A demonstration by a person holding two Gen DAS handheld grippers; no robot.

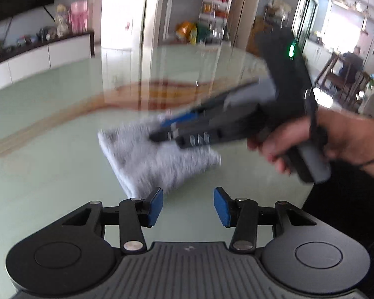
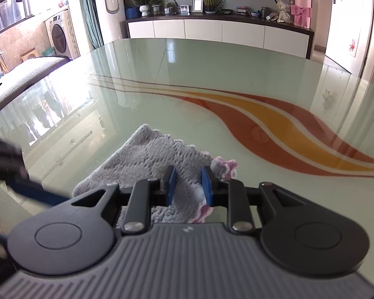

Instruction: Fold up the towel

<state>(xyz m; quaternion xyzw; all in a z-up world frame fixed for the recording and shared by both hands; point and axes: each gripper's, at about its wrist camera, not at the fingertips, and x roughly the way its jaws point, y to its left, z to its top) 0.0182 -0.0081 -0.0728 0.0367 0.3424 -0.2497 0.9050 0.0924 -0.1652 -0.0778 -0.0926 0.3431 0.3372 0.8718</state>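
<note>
A folded grey towel [image 1: 159,157] lies on a pale green glass table [image 1: 49,129], the landmark for this scene, just short of the orange and yellow swirl [image 2: 274,124] painted across the tabletop. Nearest the lens in the left wrist view, the left gripper [image 1: 188,205] hovers just before the towel's near corner, its blue pads [image 1: 155,206] well apart and holding nothing. To the right of it, the right gripper [image 1: 162,134], gripped in a hand [image 1: 299,139], reaches over the top of the towel, though motion blur hides how its jaws stand there. Its own camera shows the right gripper [image 2: 189,184] above the towel [image 2: 162,159], blue pads [image 2: 171,186] parted with grey cloth visible between them, and a pink frilled edge [image 2: 227,167] peeping out to the right.
</note>
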